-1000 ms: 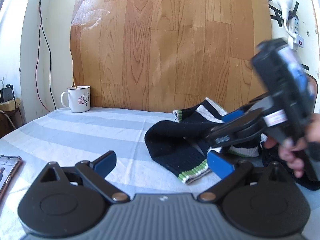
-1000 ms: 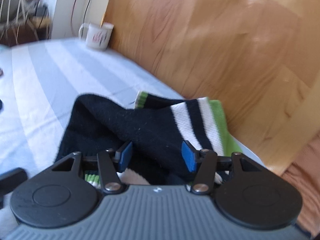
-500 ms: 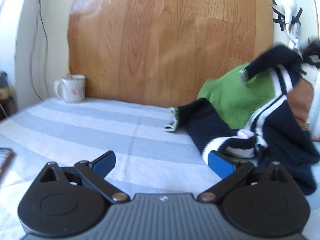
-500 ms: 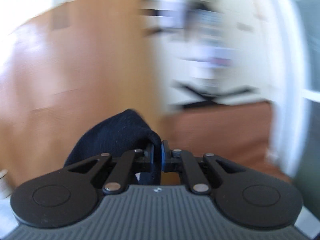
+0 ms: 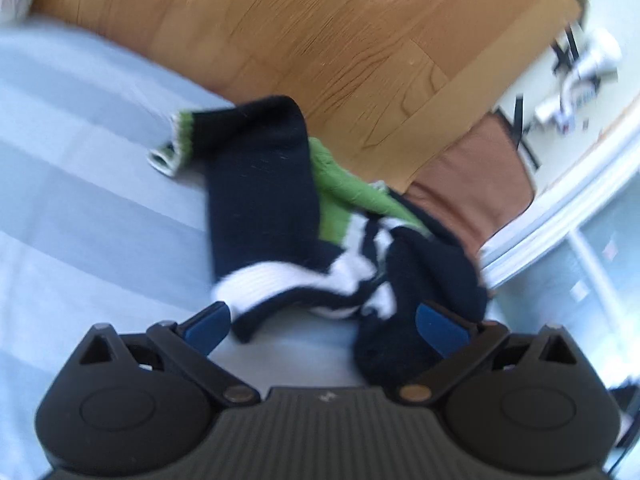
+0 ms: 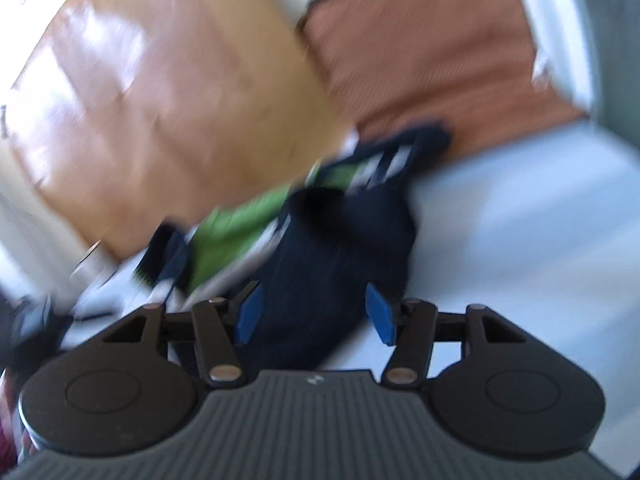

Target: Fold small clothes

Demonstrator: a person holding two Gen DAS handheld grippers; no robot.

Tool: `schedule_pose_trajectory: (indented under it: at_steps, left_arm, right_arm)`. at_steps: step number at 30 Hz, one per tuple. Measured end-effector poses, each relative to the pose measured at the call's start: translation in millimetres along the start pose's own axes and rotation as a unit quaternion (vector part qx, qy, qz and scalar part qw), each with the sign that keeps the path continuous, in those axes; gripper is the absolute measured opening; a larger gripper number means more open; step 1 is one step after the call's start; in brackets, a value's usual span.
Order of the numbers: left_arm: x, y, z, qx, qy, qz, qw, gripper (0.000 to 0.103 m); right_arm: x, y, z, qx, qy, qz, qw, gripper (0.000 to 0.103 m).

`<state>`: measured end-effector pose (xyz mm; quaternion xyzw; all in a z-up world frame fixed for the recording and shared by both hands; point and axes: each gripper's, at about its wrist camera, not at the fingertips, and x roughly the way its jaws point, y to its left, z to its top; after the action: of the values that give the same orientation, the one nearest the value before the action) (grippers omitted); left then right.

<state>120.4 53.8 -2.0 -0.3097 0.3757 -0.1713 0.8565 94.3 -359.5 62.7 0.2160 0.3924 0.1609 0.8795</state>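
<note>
The right claw point(image 6: 314, 312), clamped on the sweater point(image 5: 260, 184) a moment ago, is opening around it; the left claw point(image 5: 320, 326) gapes empty. The sweater now lies crumpled at the bed's point(image 5: 80, 200) far edge, unfolded.

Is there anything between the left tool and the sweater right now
Nothing visible. The left tool is open, right over the crumpled navy sweater on the striped sheet, with no other object in the gap; the sweater's near folds already lie between its fingers.
</note>
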Motion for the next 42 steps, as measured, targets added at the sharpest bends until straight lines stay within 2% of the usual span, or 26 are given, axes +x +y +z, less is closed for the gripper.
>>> schedule_pose_trajectory:
  at_steps: [1,2,3,4,5,6,9,11,13,15,17,18,20,21,22,24,25,27,29,30,31,32,35,37,40,42]
  left_arm:
    - [5,2,2,-0.015,0.0,-0.001,0.9999,0.096]
    - [11,2,3,-0.022,0.001,0.008,0.9997,0.08]
    - [18,3,3,-0.023,0.005,0.021,0.9995,0.056]
    - [22,2,3,-0.017,0.001,0.033,0.9993,0.046]
    - [24,1,3,-0.01,-0.002,0.039,0.9992,0.03]
    - [25,2,3,-0.009,-0.004,0.043,0.999,0.024]
    - [16,7,8,-0.02,-0.015,0.035,0.9991,0.021]
    - [-5,10,15,-0.024,-0.034,0.031,0.9987,0.02]
    - [-35,14,26,-0.027,-0.062,0.026,0.9974,0.02]
    - [-79,18,36,-0.023,-0.105,0.016,0.994,0.019]
    - [-125,23,41,-0.013,-0.153,0.018,0.9879,0.018]
    - [-146,25,41,-0.007,-0.177,0.033,0.9837,0.018]
    - [-174,31,35,0.001,-0.211,0.092,0.973,0.021]
    - [-180,35,31,0.009,-0.218,0.117,0.9689,0.027]
    - [-184,40,25,0.017,-0.211,0.132,0.9684,0.032]
    - [-186,54,10,0.02,-0.177,0.132,0.9751,0.054]
    - [-186,61,1,0.023,-0.159,0.129,0.9786,0.058]
    - [-187,71,-17,0.032,-0.134,0.128,0.9821,0.07]
    - [-187,77,-35,0.038,-0.118,0.119,0.9851,0.09]
    - [-187,79,-43,0.04,-0.111,0.11,0.9869,0.095]
    - [-187,82,-49,0.041,-0.103,0.102,0.9887,0.097]
    - [-189,84,-58,0.045,-0.094,0.094,0.9901,0.097]
    - [-186,81,-72,0.058,-0.076,0.09,0.9913,0.097]
    - [-185,79,-81,0.058,-0.067,0.087,0.9923,0.093]
    - [-178,76,-88,0.052,-0.048,0.084,0.9939,0.075]
    - [-173,75,-92,0.05,-0.04,0.087,0.9941,0.054]
  right_arm:
    - [5,1,-6,0.008,0.012,-0.003,1.0,0.066]
    - [11,1,-9,0.014,0.024,-0.01,1.0,0.066]
    - [21,0,-8,0.02,0.032,-0.014,0.999,0.066]
    - [23,4,-9,0.019,0.018,-0.017,1.0,0.06]
    - [29,8,-7,0.021,0.03,-0.006,0.999,0.034]
    - [38,14,-9,0.027,0.049,0.015,0.998,0.021]
    - [47,43,-8,-0.01,0.044,0.019,0.999,0.012]
    - [41,65,-6,-0.02,0.053,0.069,0.996,0.011]
    - [31,100,-8,-0.037,0.075,0.144,0.986,0.011]
    - [26,146,-20,-0.077,0.1,0.211,0.969,0.011]
    - [23,192,-42,-0.126,0.128,0.274,0.945,0.011]
    - [26,211,-54,-0.15,0.145,0.292,0.934,0.011]
    - [38,233,-74,-0.183,0.191,0.319,0.91,0.017]
    - [43,237,-80,-0.196,0.205,0.315,0.906,0.019]
    - [47,238,-83,-0.205,0.212,0.301,0.907,0.023]
    - [48,226,-80,-0.192,0.208,0.291,0.914,0.025]
    - [45,219,-75,-0.184,0.198,0.283,0.92,0.03]
    - [32,204,-63,-0.182,0.161,0.255,0.936,0.038]
    - [21,191,-48,-0.192,0.115,0.217,0.95,0.054]
    - [15,187,-46,-0.205,0.093,0.195,0.954,0.06]
    - [14,185,-40,-0.224,0.074,0.171,0.957,0.07]
    - [16,185,-38,-0.24,0.067,0.152,0.957,0.078]
    - [39,189,-43,-0.277,0.093,0.145,0.945,0.08]
    - [47,193,-62,-0.302,0.119,0.146,0.934,0.081]
    - [60,202,-92,-0.361,0.152,0.131,0.911,0.081]
    - [65,203,-109,-0.415,0.148,0.104,0.892,0.078]
